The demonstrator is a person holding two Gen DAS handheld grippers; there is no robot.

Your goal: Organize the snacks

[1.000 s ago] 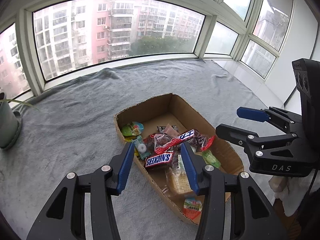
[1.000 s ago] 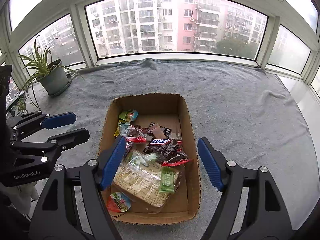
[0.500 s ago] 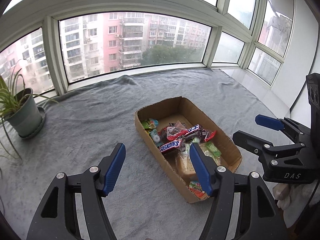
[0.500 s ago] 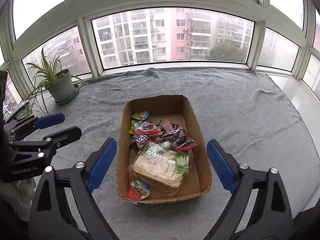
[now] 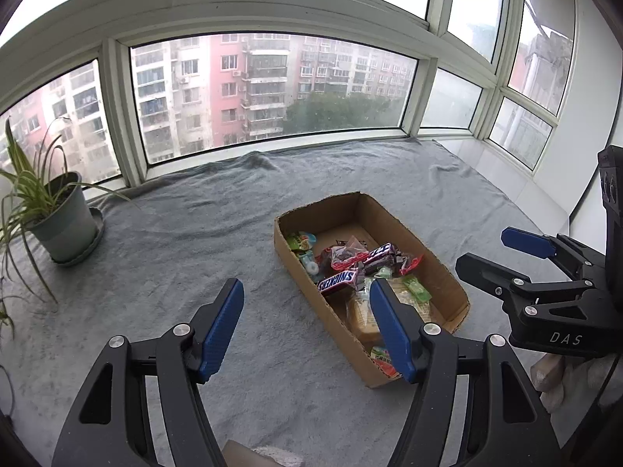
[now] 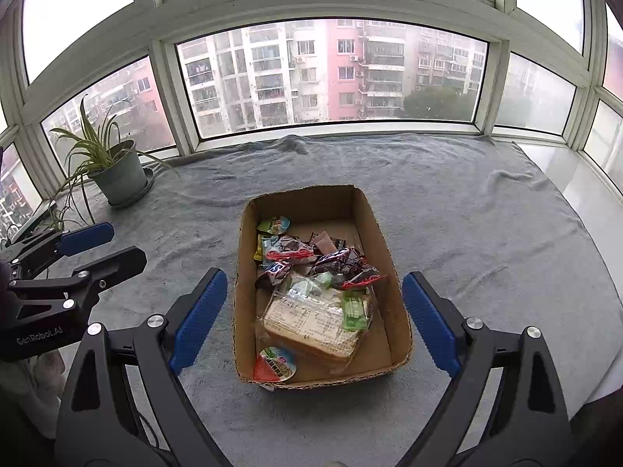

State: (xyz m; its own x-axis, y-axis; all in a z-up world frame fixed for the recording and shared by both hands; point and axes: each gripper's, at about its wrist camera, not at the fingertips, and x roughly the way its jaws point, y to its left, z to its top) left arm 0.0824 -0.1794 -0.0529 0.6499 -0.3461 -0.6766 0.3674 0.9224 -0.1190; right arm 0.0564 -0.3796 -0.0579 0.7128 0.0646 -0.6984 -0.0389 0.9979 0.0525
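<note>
two wrist views, both angled down at the shared cardboard box point(image 5: 436, 260) point(image 6: 383, 249), right perhaps nearer

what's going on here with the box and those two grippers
A person holds a gripper in each hand above a grey blanket by the window. The cardboard box on it holds the snacks: a Snickers bar, a wrapped sandwich, small packets. The left gripper and right gripper are both open and empty; no snack lies outside the box.

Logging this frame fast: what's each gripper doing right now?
Left gripper: open, holding nothing.
Right gripper: open, holding nothing, fingers either side of the cardboard box.
</note>
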